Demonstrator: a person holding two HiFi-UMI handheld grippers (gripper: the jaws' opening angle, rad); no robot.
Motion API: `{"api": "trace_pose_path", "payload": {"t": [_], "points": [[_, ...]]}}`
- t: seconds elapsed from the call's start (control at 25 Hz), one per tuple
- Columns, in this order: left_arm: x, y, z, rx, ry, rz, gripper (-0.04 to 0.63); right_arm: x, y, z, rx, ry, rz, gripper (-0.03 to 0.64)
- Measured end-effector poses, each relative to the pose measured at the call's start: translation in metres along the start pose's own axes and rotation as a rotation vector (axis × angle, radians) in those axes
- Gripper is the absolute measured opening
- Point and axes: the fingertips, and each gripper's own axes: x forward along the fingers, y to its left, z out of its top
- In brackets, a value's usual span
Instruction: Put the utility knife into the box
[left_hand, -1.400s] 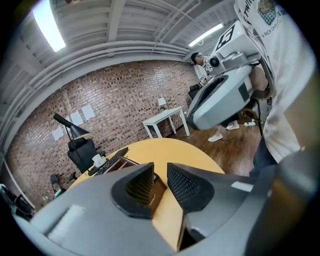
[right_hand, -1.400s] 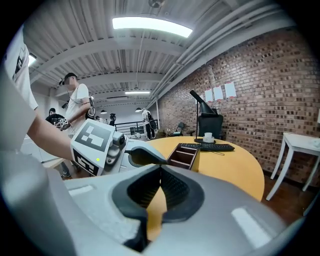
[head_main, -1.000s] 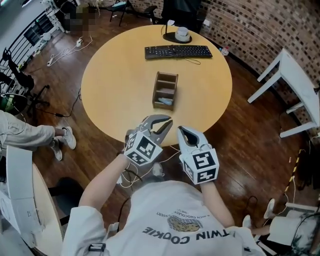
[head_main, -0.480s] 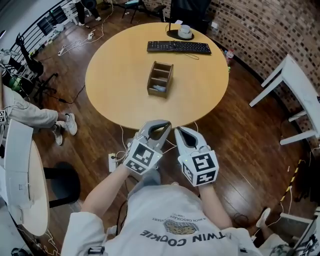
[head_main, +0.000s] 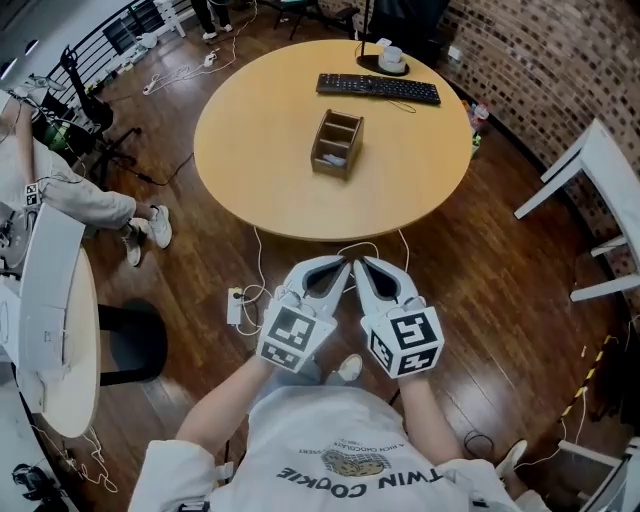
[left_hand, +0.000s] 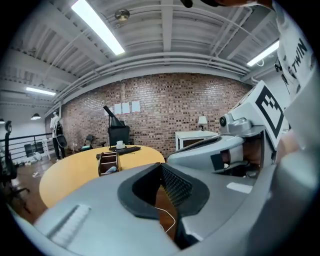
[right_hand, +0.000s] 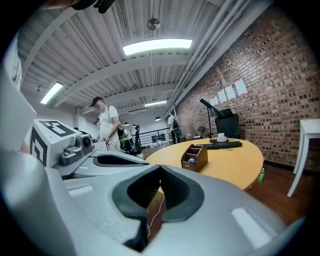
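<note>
The wooden box (head_main: 336, 143) stands in the middle of the round table (head_main: 250, 150). A pale blue-grey object (head_main: 334, 158) lies in its nearest compartment; whether it is the utility knife I cannot tell. Both grippers hang over the wooden floor, short of the table's near edge, side by side with their tips almost touching. My left gripper (head_main: 346, 263) is shut with nothing in it, its pads meeting (left_hand: 161, 165). My right gripper (head_main: 360, 262) is shut and empty too (right_hand: 160, 168). The box (left_hand: 108, 163) shows far ahead in both gripper views (right_hand: 195, 156).
A black keyboard (head_main: 378, 88) and a cup (head_main: 391, 58) sit at the table's far side. A power strip with cables (head_main: 236, 305) lies on the floor. A white table (head_main: 600, 160) stands right, a white round one (head_main: 55, 320) left beside a seated person (head_main: 90, 205).
Both grippers have drawn back from the table's edge toward the person's body and now hang over the floor. The left jaws, slightly apart a second ago, have closed.
</note>
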Motion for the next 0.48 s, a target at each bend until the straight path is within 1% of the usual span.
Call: {"api": "trace_pose_path", "payload": {"t": [0.12,0.24,0.48], "points": [[-0.018,0.002,-0.003,-0.083,0.004,0.042,0.008,-0.004,0.014,-0.003,0.002,0.003,0.004,0.002],[-0.037,0.001,-0.005,-0.137,0.011,0.061,0.008,-0.007,0.03,-0.007,0.006,0.008,0.0,0.002],[-0.081,0.011,-0.01,-0.18,0.002,0.093,0.008,-0.011,0.073,-0.009,-0.014,0.016,-0.025,0.002]]}}
